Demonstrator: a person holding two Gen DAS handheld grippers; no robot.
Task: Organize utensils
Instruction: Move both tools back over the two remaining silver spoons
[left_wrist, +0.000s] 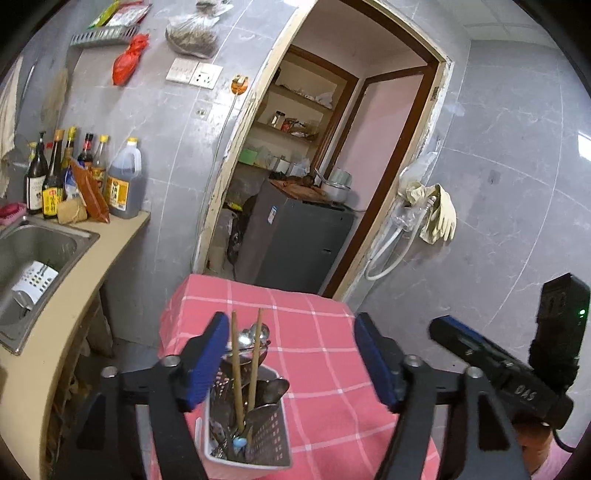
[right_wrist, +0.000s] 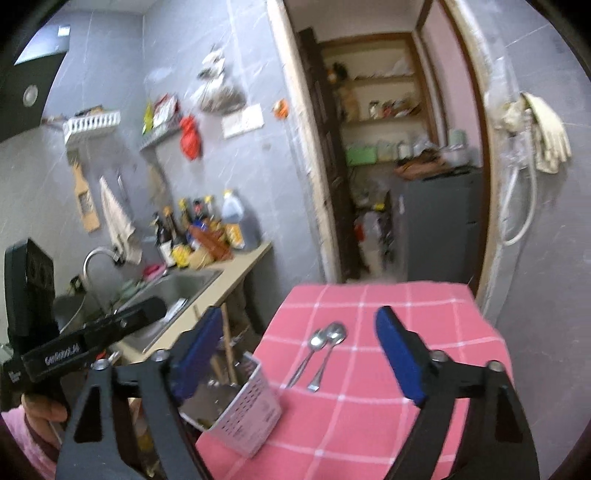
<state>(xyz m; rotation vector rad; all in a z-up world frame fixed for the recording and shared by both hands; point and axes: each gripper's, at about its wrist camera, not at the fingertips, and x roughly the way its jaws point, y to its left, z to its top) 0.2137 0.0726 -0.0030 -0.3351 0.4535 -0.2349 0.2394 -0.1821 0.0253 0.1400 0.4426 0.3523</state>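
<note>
Utensil holder (left_wrist: 247, 424) just beneath wide-spread left gripper (left_wrist: 291, 354); nothing gripped

Sauce bottles (left_wrist: 66, 173); hanging rubber gloves (left_wrist: 437, 214)

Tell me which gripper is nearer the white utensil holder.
Left. The left gripper hovers open right above the white utensil holder; the right gripper sits open off to its side, over the two spoons.

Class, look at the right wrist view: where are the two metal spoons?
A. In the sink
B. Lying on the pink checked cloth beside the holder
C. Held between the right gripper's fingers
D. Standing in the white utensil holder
B: the two spoons lie flat on the pink checked cloth, just right of the white utensil holder, with nothing gripping them.
</note>
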